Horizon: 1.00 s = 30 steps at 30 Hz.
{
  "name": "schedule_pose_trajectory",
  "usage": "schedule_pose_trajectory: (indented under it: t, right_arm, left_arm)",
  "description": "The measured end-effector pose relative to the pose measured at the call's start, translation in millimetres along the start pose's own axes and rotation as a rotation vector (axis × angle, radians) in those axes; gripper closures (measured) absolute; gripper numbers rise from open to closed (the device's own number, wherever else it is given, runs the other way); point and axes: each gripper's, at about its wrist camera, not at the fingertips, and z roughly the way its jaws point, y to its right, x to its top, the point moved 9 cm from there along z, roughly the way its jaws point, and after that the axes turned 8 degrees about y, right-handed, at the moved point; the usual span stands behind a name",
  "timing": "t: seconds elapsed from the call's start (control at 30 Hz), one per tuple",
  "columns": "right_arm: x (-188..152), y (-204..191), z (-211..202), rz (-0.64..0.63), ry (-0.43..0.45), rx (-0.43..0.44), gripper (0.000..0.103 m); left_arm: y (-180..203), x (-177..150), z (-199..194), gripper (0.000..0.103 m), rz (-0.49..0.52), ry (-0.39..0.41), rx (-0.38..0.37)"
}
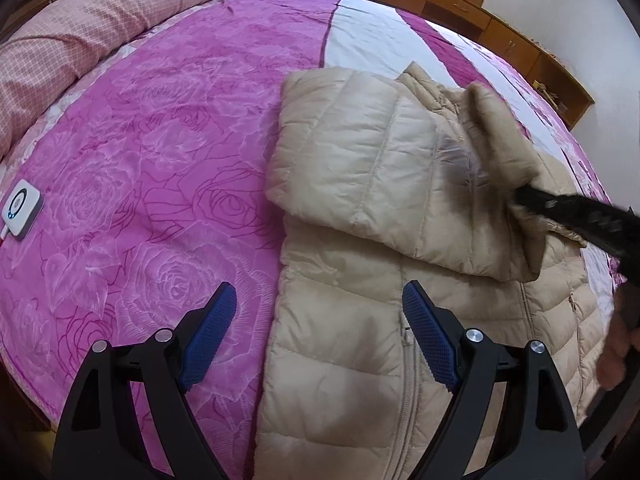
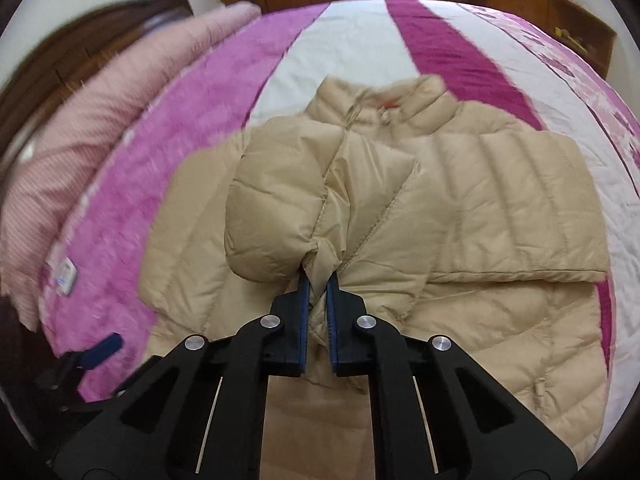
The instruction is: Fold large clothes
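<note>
Beige puffer jacket [image 2: 480, 208] lies zip-up on the bed [image 1: 140, 140]. Right tool [image 2: 318, 280] pinches the sleeve cuff [image 2: 320, 260], lifted ahead of it over the chest, probably to lay it across. Left tool [image 1: 320, 308] spread wide, holding nothing, straddling the jacket's near side edge, likely ready to steady it.
</note>
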Motion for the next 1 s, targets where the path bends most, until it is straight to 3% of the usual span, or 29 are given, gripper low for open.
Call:
schedule_pose_trajectory:
  t: [0.17, 0.3, 0.4, 0.57, 1.0]
  right_arm:
    - [15, 37, -38, 0.063, 0.068, 0.014, 0.095]
    - [9, 72, -48, 0.095, 0.08, -0.023, 0.094]
    - [-5, 93, -46, 0.127, 0.061, -0.046, 0.088]
    - [-26, 118, -41, 0.146, 0.053, -0.099, 0.064]
    - [-50, 173, -88, 0.158, 0.074, -0.172, 0.049]
  left_arm:
    - [13, 3, 2, 0.021, 0.023, 0.004, -0.012]
    - [21, 3, 5, 0.021, 0.025, -0.002, -0.026]
    - [26, 3, 8, 0.021, 0.025, -0.008, -0.035]
    - [34, 3, 8, 0.021, 0.048, -0.01, -0.036]
    - [41, 7, 10, 0.021, 0.056, -0.007, -0.038]
